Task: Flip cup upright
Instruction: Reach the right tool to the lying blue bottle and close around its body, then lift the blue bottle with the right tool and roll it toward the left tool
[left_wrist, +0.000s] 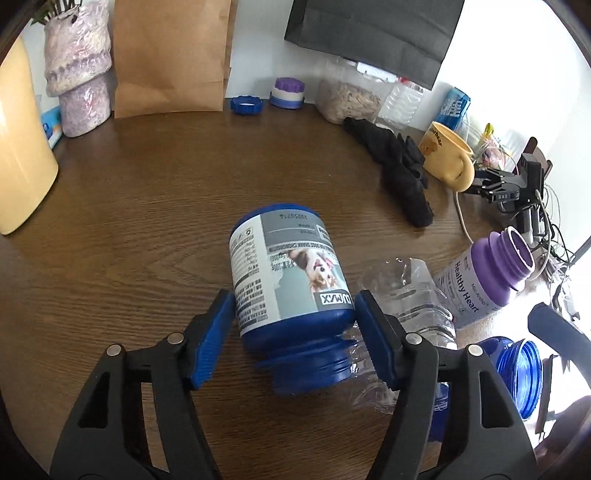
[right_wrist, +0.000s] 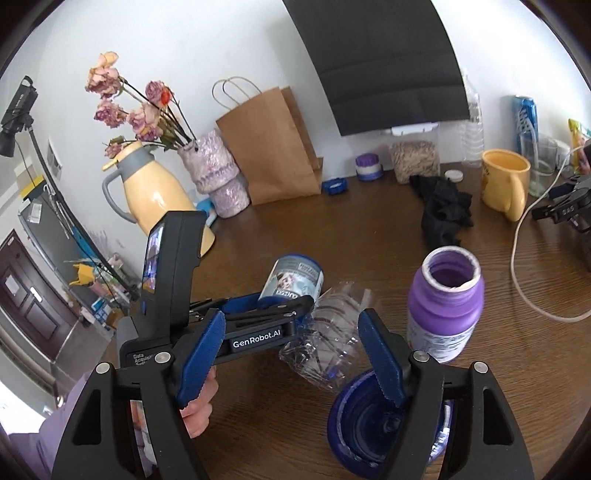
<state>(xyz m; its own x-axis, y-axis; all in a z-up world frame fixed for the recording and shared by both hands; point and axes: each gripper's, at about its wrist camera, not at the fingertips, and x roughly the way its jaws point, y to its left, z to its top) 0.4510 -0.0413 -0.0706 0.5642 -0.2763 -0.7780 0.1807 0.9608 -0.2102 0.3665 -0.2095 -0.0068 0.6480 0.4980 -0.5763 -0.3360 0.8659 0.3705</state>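
A blue jar with a dog-picture label (left_wrist: 288, 280) lies on its side on the brown table (left_wrist: 147, 206), its open neck toward the camera. My left gripper (left_wrist: 295, 332) is open, its blue pads on either side of the jar's shoulder, about touching it. The jar also shows in the right wrist view (right_wrist: 291, 280), between the left gripper's fingers. My right gripper (right_wrist: 291, 354) is open and empty, above a crushed clear bottle (right_wrist: 325, 343) and a blue jar (right_wrist: 373, 421) that stands mouth up.
A purple "Healthy Heart" bottle (right_wrist: 443, 306) stands open at the right. A yellow mug (right_wrist: 504, 181), a black cloth (right_wrist: 445, 206), a white cable (right_wrist: 517, 273), a paper bag (right_wrist: 273, 151), a vase (right_wrist: 218, 177), a yellow thermos (right_wrist: 155, 188) and loose lids (left_wrist: 246, 104) lie further back.
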